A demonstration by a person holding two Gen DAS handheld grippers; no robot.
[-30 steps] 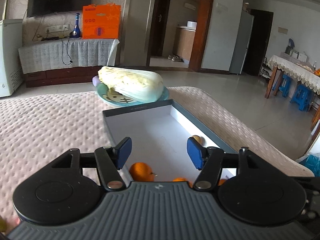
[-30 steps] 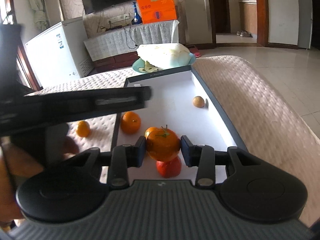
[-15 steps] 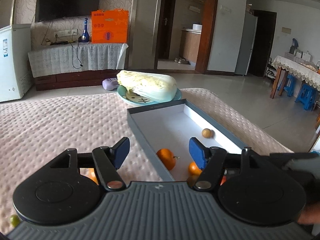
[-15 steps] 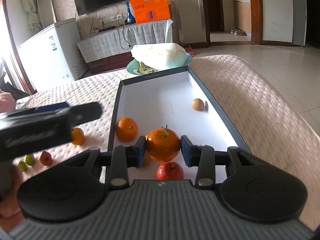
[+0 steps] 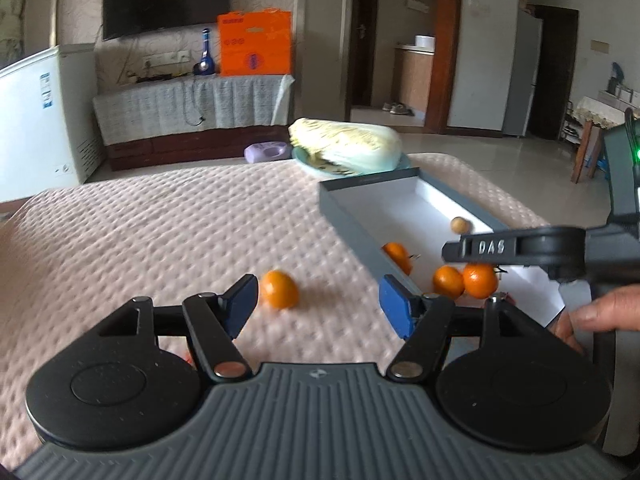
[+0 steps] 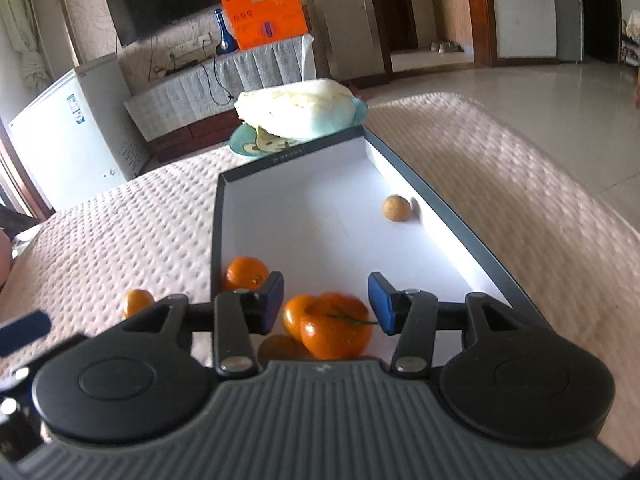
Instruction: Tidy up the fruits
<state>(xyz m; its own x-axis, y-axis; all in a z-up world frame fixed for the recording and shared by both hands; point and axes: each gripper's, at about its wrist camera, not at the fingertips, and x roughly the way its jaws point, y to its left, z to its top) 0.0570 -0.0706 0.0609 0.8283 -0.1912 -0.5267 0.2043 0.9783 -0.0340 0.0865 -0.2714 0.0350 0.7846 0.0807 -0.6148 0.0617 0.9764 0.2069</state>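
While the right gripper [image 6: 326, 307] is held with jaws apart over a stemmed orange [image 6: 336, 330] in the tray [image 6: 436, 208], a loose orange [image 5: 279, 289] on the quilted cover is seen just ahead of the left gripper [image 5: 318, 307], also spread, slightly left of centre.

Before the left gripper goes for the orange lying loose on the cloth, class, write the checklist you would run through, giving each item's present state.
1. Left gripper jaws open: ok.
2. Loose orange centred between those jaws: not ok, it sits close to the left one.
3. Right gripper jaws open, apart from the stemmed orange: ok.
4. Stemmed orange at rest in the tray: cannot tell, blurred.
5. Tray floor has bare room: ok.
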